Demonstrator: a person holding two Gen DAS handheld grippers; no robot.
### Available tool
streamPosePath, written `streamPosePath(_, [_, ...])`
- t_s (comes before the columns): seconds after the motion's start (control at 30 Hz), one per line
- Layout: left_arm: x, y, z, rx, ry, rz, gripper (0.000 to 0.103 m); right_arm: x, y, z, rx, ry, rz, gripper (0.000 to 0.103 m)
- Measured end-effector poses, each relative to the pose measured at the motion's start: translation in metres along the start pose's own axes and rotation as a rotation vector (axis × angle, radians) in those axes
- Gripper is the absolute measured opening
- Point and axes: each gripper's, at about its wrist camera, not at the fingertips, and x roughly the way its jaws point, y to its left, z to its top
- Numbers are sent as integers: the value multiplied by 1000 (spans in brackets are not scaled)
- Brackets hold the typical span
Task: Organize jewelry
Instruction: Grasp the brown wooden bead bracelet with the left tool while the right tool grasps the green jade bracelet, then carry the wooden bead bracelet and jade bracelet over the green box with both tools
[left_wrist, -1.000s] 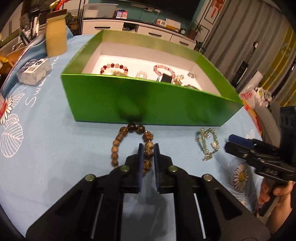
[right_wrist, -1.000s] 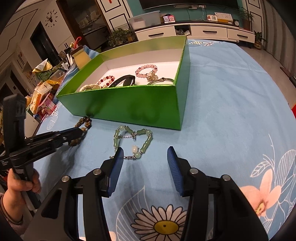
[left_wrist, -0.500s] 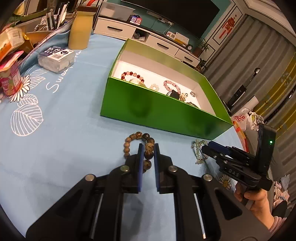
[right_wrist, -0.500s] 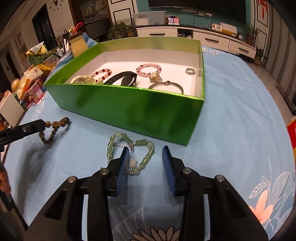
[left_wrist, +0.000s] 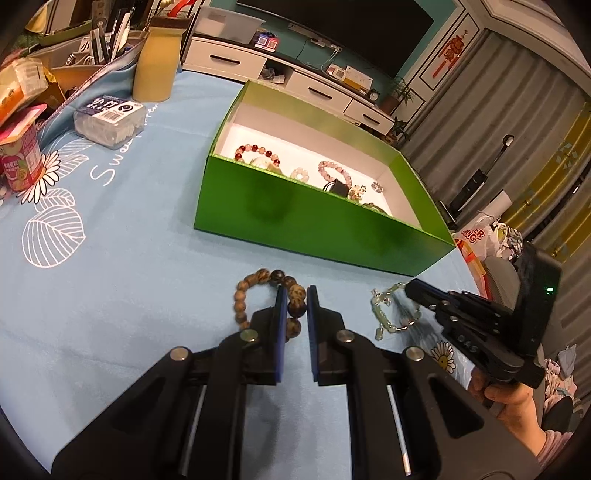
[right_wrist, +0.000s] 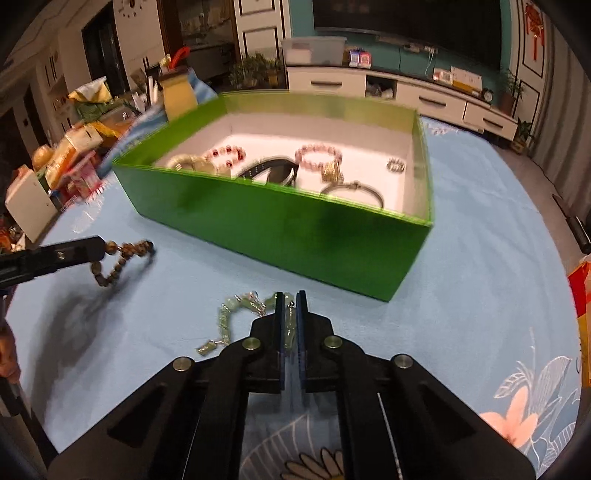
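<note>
My left gripper is shut on a brown wooden bead bracelet and holds it above the blue tablecloth; it also shows in the right wrist view, hanging from the left gripper. My right gripper is shut on a pale green jade bracelet, which trails to the left; it shows in the left wrist view at the right gripper's tip. A green open box lies beyond, with several bracelets and a ring inside.
A yellowish jar, a clear plastic box and a pink cup stand at the left of the table. Clutter lines the far left edge. A plastic bag lies past the right edge.
My right gripper has closed on the green bracelet and begun to lift it. My left gripper has risen higher with the brown bracelet and drawn back from the box.
</note>
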Motion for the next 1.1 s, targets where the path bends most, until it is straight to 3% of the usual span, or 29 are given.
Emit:
streamPosePath(0.4, [-23,-11,5,4,-44,-41,10,-54,0,11,16,-130,12,5])
streamPosePath(1.1, [-60,-22,9,18,-104,-55,10,-94,10,17,14,-217,36,5])
